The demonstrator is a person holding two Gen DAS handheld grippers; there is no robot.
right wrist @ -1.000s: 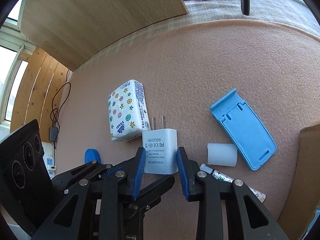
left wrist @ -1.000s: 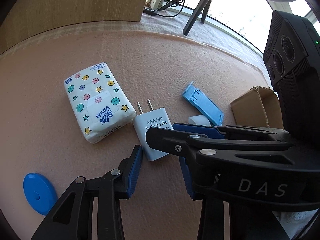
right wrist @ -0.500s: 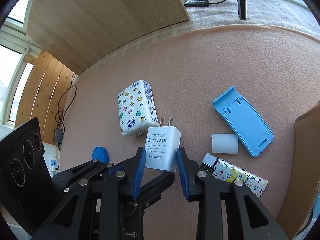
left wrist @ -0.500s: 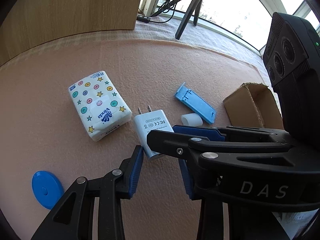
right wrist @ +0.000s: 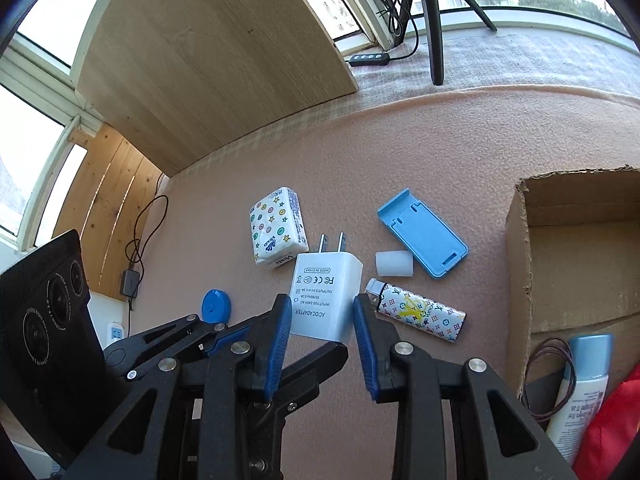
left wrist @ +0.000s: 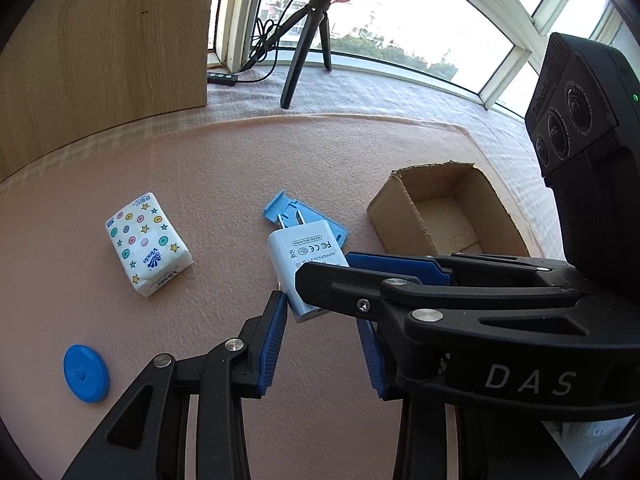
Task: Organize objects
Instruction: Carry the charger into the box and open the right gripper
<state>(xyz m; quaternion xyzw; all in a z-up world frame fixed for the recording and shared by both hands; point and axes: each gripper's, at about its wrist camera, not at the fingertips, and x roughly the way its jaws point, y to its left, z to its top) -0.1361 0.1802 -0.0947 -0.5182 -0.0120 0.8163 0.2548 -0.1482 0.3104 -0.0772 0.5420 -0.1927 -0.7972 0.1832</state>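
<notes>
My right gripper (right wrist: 322, 326) is shut on a white AC adapter (right wrist: 326, 292), its blue pads pressing both sides, prongs pointing away. The adapter (left wrist: 306, 260) hangs above the pink mat, in front of a blue phone stand (left wrist: 280, 210). My left gripper (left wrist: 320, 344) is open just below and beside it, with nothing gripped. On the mat lie a star-patterned tissue pack (right wrist: 278, 226), the blue phone stand (right wrist: 422, 236), a short white cylinder (right wrist: 394, 263), a patterned lighter (right wrist: 416, 314) and a blue round disc (left wrist: 86, 373).
An open cardboard box (left wrist: 400, 216) stands to the right; its near part holds a pale blue bottle (right wrist: 580, 392), thin hair ties and something red (right wrist: 612, 432). A wooden panel (left wrist: 104, 40) and a tripod (left wrist: 304, 52) stand at the back by the window.
The right gripper has lifted the adapter off the mat, up and toward the box. Both grippers have risen, so the mat objects look smaller and the box has come into view.
</notes>
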